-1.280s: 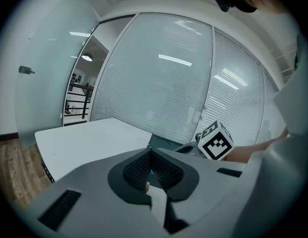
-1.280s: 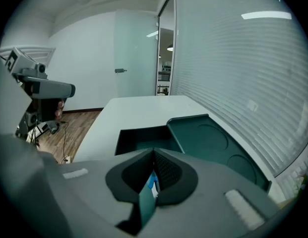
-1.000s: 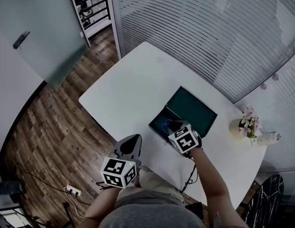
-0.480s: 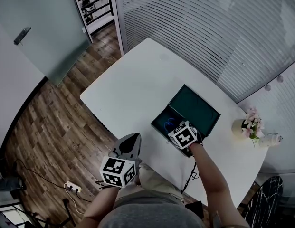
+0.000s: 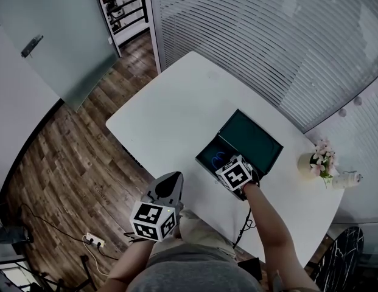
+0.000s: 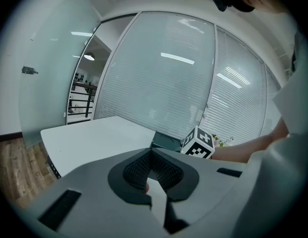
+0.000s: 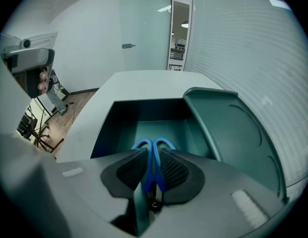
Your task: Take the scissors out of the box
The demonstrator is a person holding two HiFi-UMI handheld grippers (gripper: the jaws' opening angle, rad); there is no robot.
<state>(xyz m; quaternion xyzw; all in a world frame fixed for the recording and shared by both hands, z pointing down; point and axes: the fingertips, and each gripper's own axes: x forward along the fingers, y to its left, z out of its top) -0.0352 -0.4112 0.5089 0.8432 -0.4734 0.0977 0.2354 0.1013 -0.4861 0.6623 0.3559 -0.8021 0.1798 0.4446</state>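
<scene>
A dark green box (image 5: pixel 206 160) stands open on the white table (image 5: pixel 176 105), its lid (image 5: pixel 252 137) laid back. Blue-handled scissors (image 7: pixel 142 144) lie inside it; in the head view only a bit of their blue handles (image 5: pixel 214 158) shows. My right gripper (image 7: pixel 153 155) reaches down into the box, and its jaws are closing with the two handle loops between the pads, which touch them. In the head view that right gripper (image 5: pixel 224 164) is mostly hidden under its marker cube. My left gripper (image 5: pixel 174 176) hangs off the table's near edge, shut and holding nothing; in its own view the left gripper (image 6: pixel 153 153) points across the table.
A small pot of pink flowers (image 5: pixel 315 158) and a small white object (image 5: pixel 347 177) stand at the table's right end. Slatted blinds run behind the table. On the wood floor to the left lies a power strip (image 5: pixel 91 244) with cables.
The right gripper has sunk slightly into the box over the scissors. The left gripper has kept still.
</scene>
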